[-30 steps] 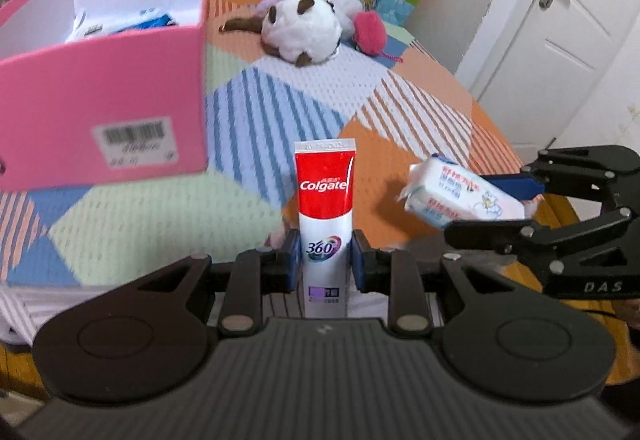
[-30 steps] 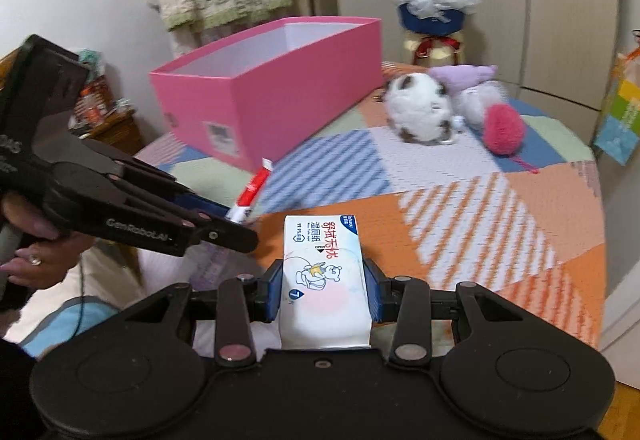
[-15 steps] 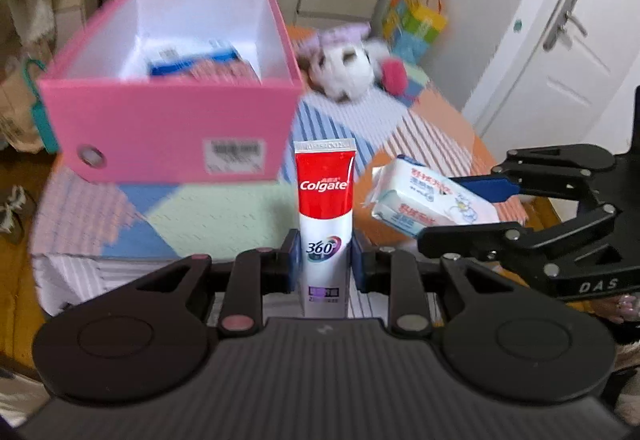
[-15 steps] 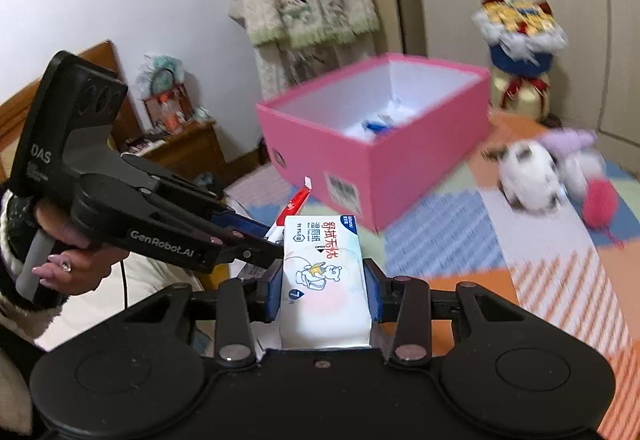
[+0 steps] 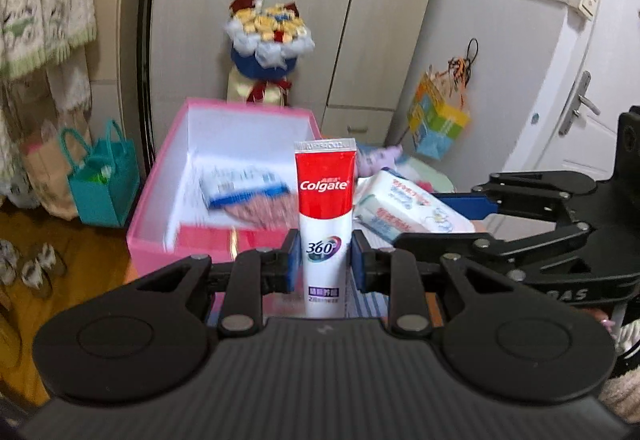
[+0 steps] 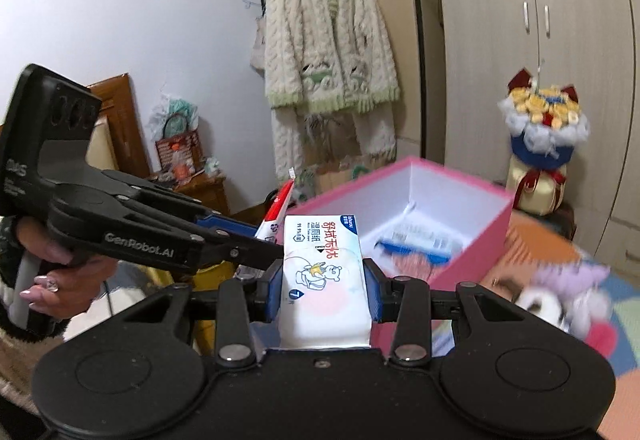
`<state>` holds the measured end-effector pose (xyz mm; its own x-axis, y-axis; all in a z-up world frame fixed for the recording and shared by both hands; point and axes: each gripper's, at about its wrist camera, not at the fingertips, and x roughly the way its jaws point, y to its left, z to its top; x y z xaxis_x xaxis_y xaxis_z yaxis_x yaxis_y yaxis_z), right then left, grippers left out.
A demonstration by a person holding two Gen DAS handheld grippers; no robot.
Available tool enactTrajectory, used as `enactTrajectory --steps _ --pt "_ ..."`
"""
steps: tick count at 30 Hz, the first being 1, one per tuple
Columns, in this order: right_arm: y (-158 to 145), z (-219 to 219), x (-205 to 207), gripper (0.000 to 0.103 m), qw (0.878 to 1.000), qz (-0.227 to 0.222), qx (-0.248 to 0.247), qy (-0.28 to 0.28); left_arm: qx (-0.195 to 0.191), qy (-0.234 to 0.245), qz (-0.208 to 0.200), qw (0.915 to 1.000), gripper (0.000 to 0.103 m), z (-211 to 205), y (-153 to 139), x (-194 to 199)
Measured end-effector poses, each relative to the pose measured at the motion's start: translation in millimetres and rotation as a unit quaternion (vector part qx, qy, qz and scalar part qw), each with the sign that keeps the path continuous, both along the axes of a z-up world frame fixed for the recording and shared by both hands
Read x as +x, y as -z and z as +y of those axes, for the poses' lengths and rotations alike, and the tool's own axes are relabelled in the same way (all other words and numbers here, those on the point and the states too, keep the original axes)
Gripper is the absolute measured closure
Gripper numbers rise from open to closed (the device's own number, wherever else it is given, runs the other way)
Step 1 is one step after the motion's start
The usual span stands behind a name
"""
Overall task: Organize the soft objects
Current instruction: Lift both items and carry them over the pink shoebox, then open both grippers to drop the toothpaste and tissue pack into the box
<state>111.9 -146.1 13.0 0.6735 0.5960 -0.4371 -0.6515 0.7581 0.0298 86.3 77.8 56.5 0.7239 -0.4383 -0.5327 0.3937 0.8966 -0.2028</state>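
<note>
My left gripper (image 5: 325, 265) is shut on a red and white Colgate toothpaste tube (image 5: 325, 212), held upright in the air in front of the open pink box (image 5: 160, 180). My right gripper (image 6: 322, 290) is shut on a white wet-wipes pack (image 6: 322, 260), raised close beside the left gripper; the pack also shows in the left wrist view (image 5: 408, 206). The pink box (image 6: 496, 218) holds a blue and white pack (image 5: 244, 184) and a pinkish packet. The toothpaste tip shows in the right wrist view (image 6: 278, 206).
Plush toys (image 6: 560, 292) lie on the patchwork bedspread right of the box. A flower bouquet (image 5: 268, 36) stands behind the box before the wardrobe. A teal bag (image 5: 105, 180) sits on the floor at left. A cardigan (image 6: 328, 52) hangs on a rail.
Both grippers have risen with their loads, so the views now look down into the box from higher up and closer. The grips have not changed.
</note>
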Motion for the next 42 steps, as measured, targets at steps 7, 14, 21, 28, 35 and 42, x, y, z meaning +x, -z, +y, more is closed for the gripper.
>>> enactTrajectory --steps 7,14,21,28,35,42 --pt "-1.2 13.5 52.0 0.057 1.000 -0.010 -0.003 0.028 -0.002 -0.021 -0.011 0.9997 0.078 1.9 -12.4 57.6" --pt "17.0 27.6 112.0 0.058 0.998 0.033 -0.022 0.040 0.026 -0.053 0.000 0.9983 0.078 1.7 9.3 112.9" --pt "44.9 50.7 146.2 0.058 0.993 0.070 -0.083 0.038 0.068 -0.065 0.047 0.9944 0.078 1.1 49.7 159.2" --pt "63.1 67.9 160.1 0.058 0.986 0.086 -0.141 0.015 0.121 -0.056 0.066 0.9890 0.078 -1.9 74.9 171.9" --pt "71.4 78.6 167.5 0.057 0.982 0.074 -0.175 0.014 0.202 -0.054 0.024 0.9776 0.072 -11.4 77.4 164.5" --pt "63.9 73.9 151.0 0.054 0.981 0.080 -0.178 0.017 0.189 -0.049 0.005 0.9808 0.060 0.0 59.8 146.8"
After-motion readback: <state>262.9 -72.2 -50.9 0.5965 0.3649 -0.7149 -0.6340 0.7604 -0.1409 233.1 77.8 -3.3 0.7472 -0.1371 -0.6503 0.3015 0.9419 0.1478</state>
